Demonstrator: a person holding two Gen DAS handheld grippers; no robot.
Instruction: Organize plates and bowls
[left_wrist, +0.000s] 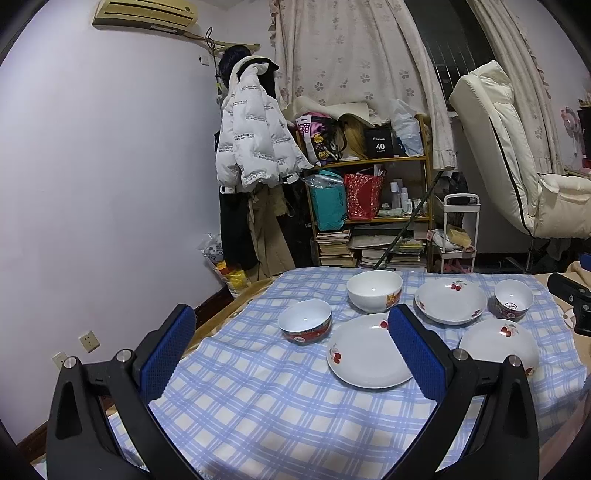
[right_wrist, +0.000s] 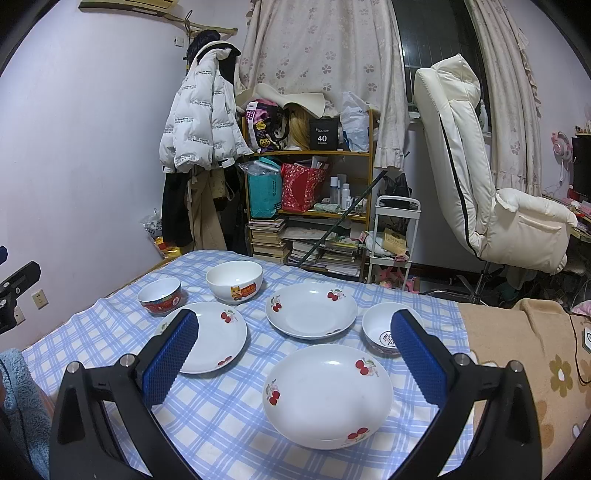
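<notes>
Both grippers fill the bottom of their own views. On the left gripper (left_wrist: 291, 354) the blue-padded fingers stand spread wide with nothing between them, above the checked cloth (left_wrist: 258, 406); the right gripper (right_wrist: 295, 358) is spread just as wide and holds nothing, its fingers framing the dishes beyond.

Taking the big white bowl (right_wrist: 234, 281), the one with an orange cartoon print, as the landmark at the far side of the blue-and-white checked cloth:

Largest of the crockery is the near cherry plate (right_wrist: 327, 395), well in front of the landmark and to its right, closest to the right gripper. Next, the deep cherry plate (right_wrist: 311, 310) sits just right of the landmark, apart from it. A flatter cherry plate (right_wrist: 212, 338) lies directly in front of the landmark, partly hidden by the right gripper's left finger; in the left wrist view the same plate (left_wrist: 365, 352) lies just beyond the left gripper's right finger.

A red-banded bowl (right_wrist: 161, 295) stands left of the landmark and slightly nearer, close to the flat plate's rim. Smallest, a little bowl with a red mark inside (right_wrist: 384, 334) stands far right of the landmark, beside the deep plate, half hidden behind the right gripper's right finger.

All six dishes sit upright and separate, none stacked. A beige flowered blanket (right_wrist: 546, 354) lies right of the cloth.
</notes>
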